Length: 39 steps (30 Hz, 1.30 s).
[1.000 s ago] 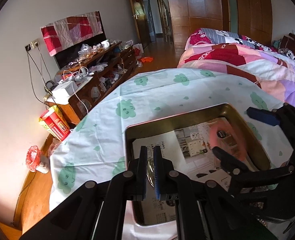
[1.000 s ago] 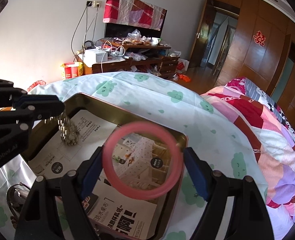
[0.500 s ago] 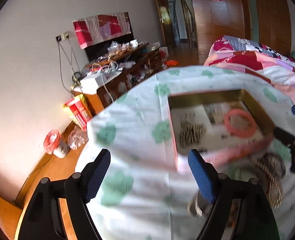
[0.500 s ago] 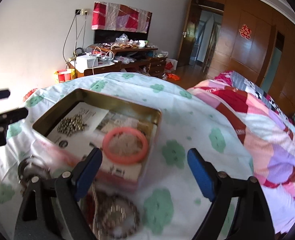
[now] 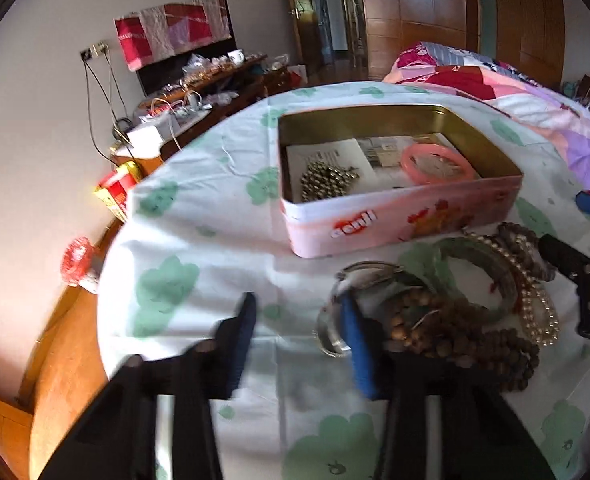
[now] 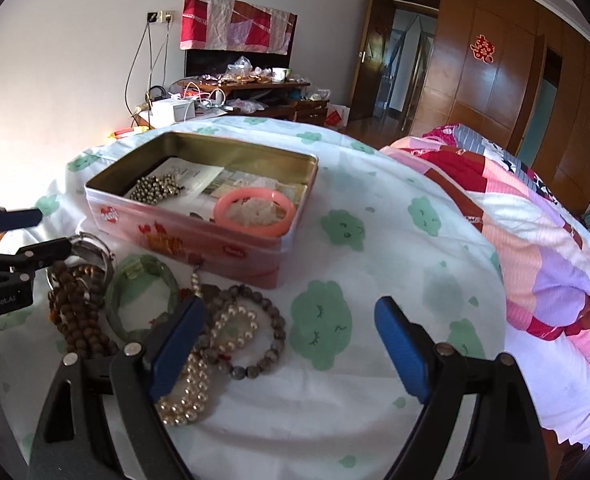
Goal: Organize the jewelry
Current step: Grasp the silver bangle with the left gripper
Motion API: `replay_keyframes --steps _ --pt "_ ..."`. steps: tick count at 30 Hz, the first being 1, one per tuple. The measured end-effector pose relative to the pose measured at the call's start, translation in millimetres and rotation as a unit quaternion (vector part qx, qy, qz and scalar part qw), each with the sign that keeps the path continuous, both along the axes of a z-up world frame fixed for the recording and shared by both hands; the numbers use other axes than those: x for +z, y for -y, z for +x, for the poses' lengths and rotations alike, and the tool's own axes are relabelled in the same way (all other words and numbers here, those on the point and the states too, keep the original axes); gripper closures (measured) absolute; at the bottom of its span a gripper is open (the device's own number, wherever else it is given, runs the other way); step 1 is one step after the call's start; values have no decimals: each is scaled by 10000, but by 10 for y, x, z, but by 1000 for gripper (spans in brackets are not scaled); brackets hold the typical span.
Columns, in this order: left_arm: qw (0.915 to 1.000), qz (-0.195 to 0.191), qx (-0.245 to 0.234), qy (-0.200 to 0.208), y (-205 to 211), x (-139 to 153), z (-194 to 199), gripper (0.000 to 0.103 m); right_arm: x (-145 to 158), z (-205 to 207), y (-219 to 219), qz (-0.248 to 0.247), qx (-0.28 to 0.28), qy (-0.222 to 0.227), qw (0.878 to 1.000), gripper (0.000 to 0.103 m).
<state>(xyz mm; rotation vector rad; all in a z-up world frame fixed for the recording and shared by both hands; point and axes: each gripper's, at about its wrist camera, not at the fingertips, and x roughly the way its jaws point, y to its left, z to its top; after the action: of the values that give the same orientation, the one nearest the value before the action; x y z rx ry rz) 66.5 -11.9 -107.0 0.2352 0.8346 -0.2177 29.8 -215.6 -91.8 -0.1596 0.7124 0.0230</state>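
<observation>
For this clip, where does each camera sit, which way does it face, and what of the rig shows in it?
Left wrist: on the left hand-held gripper, angled down at the jewelry pile before the pink tin; its own fingers show, the right gripper's at the right edge.
Right wrist: on the right hand-held gripper, jaws wide, looking down over the pearl strand; the left gripper shows at the left edge.
Shared: tin, pink bangle, metal bead cluster, green bangle, clouded tablecloth.
</observation>
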Motion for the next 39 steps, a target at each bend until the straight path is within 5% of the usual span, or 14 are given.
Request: replay_keyframes --steps 1,3,17,24,32,34,36,39 --pt "10000 -72 -29 -31 -3 4 -1 93 -30 7 11 -55 -59 -32 10000 14" --pt "9999 -147 -46 -29 -13 29 -13 99 -68 -5 34 -67 -120 -66 9999 14" --pt "9974 -602 -66 383 -200 375 -180 99 -110 -39 62 -11 -113 -91 9999 15" --pt "9957 -578 114 713 -306 543 -205 99 -144 -20 97 118 -112 -221 9996 34" --pt "9966 -640 168 494 -342 414 -145 99 -224 34 67 -5 18 -541 9985 49" --pt "9967 -626 129 492 -316 406 -156 99 -232 13 61 29 143 -560 9983 60" --pt "9968 -621 124 492 -310 404 -160 99 -233 -5 44 194 338 -599 9974 84" --pt "9966 -635 146 504 -312 405 -165 98 -237 -35 -41 93 424 -587 9973 92"
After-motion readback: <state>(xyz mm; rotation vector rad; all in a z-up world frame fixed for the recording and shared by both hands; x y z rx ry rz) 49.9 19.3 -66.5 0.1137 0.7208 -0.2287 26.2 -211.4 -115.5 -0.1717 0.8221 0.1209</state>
